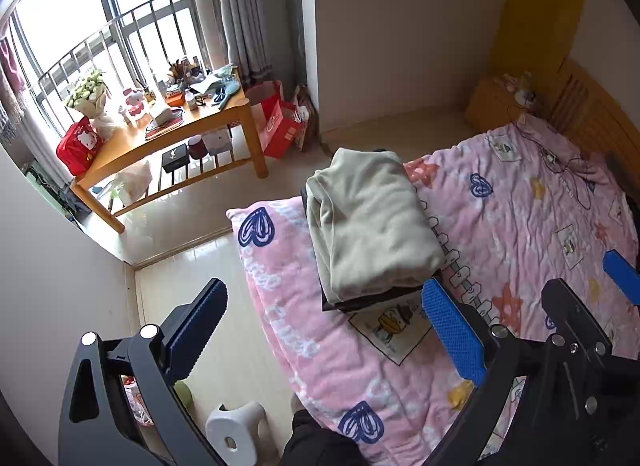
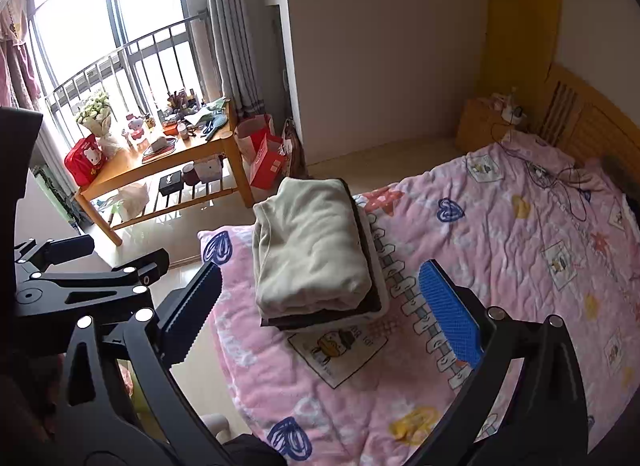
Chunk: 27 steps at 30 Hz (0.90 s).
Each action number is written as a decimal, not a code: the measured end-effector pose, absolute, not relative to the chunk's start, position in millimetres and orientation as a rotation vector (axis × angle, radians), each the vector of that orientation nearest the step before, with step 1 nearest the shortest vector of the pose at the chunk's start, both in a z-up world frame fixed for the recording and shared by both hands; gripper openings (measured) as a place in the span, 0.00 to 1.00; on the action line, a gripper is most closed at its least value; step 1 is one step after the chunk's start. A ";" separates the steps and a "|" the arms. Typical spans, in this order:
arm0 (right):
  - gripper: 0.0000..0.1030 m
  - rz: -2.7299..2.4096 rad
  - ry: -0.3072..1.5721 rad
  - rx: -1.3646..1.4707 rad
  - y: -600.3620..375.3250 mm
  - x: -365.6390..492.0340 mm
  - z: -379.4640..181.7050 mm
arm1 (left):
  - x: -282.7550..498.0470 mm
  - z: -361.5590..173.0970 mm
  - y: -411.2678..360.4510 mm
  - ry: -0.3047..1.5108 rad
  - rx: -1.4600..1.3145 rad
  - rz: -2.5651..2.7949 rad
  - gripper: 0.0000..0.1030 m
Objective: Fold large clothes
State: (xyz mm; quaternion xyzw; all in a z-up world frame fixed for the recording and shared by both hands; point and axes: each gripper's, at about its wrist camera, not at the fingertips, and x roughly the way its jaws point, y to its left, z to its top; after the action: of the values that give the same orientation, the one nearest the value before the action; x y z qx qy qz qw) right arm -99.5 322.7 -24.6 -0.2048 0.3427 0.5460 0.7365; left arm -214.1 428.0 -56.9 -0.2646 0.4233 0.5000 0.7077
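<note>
Near the middle of both frames, on the pink quilt [image 1: 520,201] of the bed, lies the folded beige garment [image 1: 372,221], and it sits on top of a dark folded piece [image 1: 372,302] whose edge shows under it; in the right wrist view a thin white layer [image 2: 380,298] also shows under the dark one. The beige cloth looks like soft, thick fleece, so it is probably light and limp, it will sag when it is lifted, and its surface should not slip much between the ribbed pads. A good place to take hold would be the thick folded edge at the lower side of the pile, or two corners at once, because a grip on one loose layer could open the fold. The left gripper [image 1: 324,326] stands with its jaws wide apart and holds nothing, and it hovers just below the pile. The right gripper [image 2: 320,314] is also spread wide and empty, with the pile between its fingers in the picture but not touched. As for containers, at the left of the frames a wooden table [image 1: 224,113] carries a red cartoon bag [image 1: 78,145], and beside the table stand red paper bags [image 1: 276,121]; what is inside these bags cannot be seen. The lower shelf holds a black box [image 1: 175,157], which is closed.
</note>
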 end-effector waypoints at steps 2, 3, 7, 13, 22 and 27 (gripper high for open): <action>0.94 1.206 0.765 -0.448 319.8 -101.2 -27.1 | -215.8 -56.9 421.4 0.947 -0.571 1.114 0.92; 0.94 1.205 0.770 -0.444 318.5 -102.0 -27.7 | -215.9 -55.9 420.9 0.945 -0.562 1.114 0.92; 0.94 1.195 0.782 -0.439 318.3 -104.1 -27.2 | -219.0 -55.0 422.3 0.938 -0.567 1.096 0.92; 0.94 1.176 0.782 -0.432 320.6 -101.5 -23.3 | -220.4 -52.1 424.8 0.921 -0.596 1.072 0.92; 0.94 1.129 0.798 -0.421 319.3 -89.6 -25.5 | -214.4 -48.7 425.5 0.918 -0.609 1.040 0.92; 0.94 1.116 0.799 -0.416 316.7 -81.6 -24.1 | -207.5 -47.3 429.1 0.918 -0.595 1.030 0.92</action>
State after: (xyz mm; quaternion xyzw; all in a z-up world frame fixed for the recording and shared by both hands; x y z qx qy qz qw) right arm -81.6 316.7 -24.1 -0.1904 0.3661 0.5115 0.7537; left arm -207.5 429.1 -47.3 -0.2705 0.4169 0.4677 0.7310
